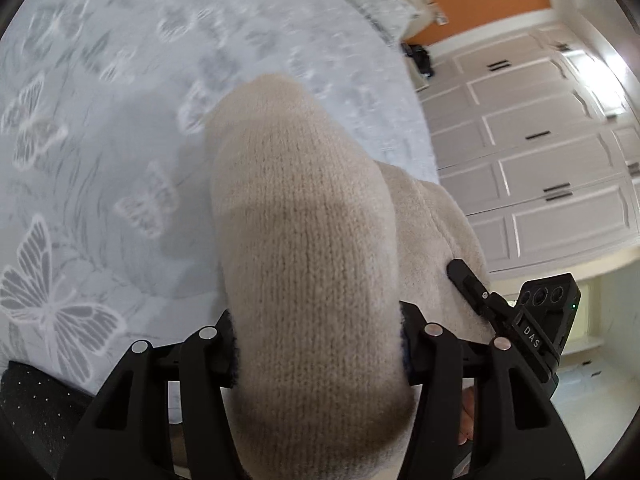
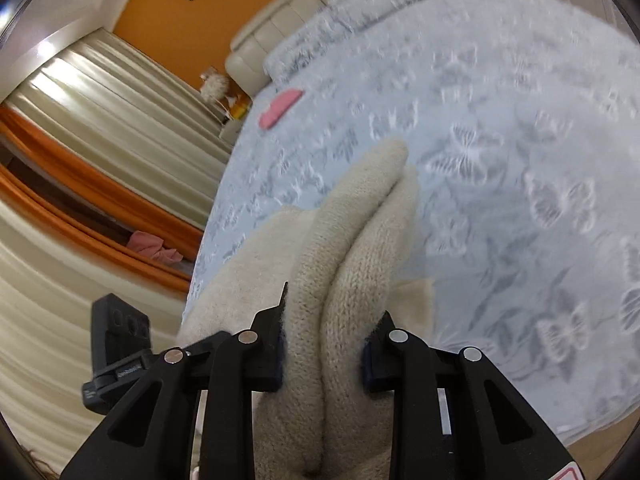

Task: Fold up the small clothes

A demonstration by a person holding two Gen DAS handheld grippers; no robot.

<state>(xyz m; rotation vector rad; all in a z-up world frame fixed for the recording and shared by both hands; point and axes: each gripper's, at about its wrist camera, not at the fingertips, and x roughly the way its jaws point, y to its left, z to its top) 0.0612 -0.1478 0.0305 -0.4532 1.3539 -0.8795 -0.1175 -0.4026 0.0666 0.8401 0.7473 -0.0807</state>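
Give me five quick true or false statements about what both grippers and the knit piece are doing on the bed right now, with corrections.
1. The left gripper is shut on the cream knit garment. True.
2. The right gripper is open. False: it pinches a doubled fold of the garment.
3. The bedspread shows butterflies. True.
4. The pink item lies in the right gripper. False: it lies far off on the bedspread.
5. The wall is blue. False: orange.
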